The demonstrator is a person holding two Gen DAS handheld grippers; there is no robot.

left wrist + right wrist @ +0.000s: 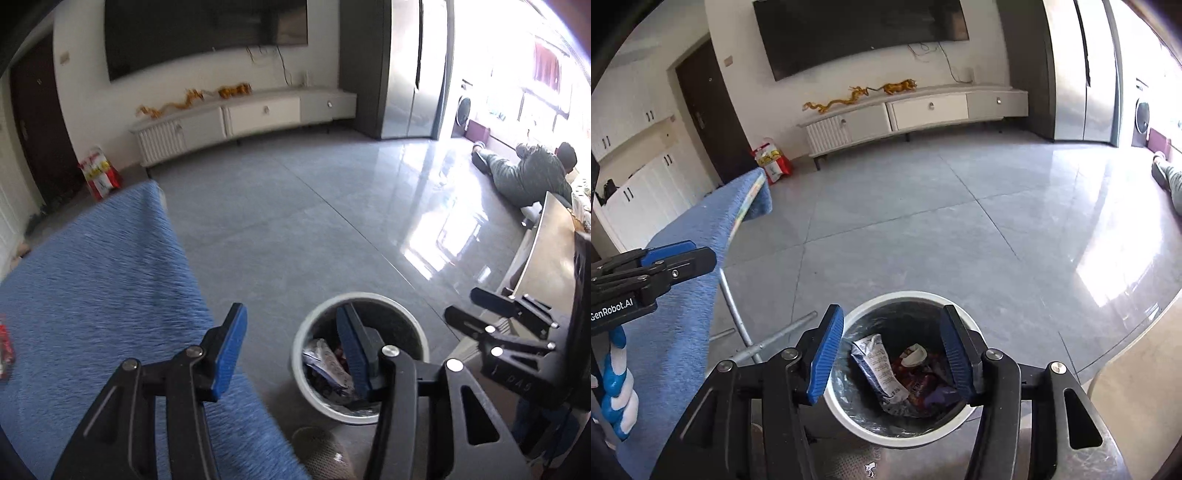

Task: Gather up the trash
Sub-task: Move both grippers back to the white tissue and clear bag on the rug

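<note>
Both claws hung over the trash bin (901,369), jaws apart and empty: the right gripper (892,356) straight above its mouth, the left gripper (291,350) nearer the blue-covered table (96,266). Wrappers and a crumpled carton (879,373) lay inside. A red wrapper (5,350) sat at the cloth's edge, not yet collected. I judged a hasty reach could nudge it off onto the grey floor (295,206) beyond.
</note>
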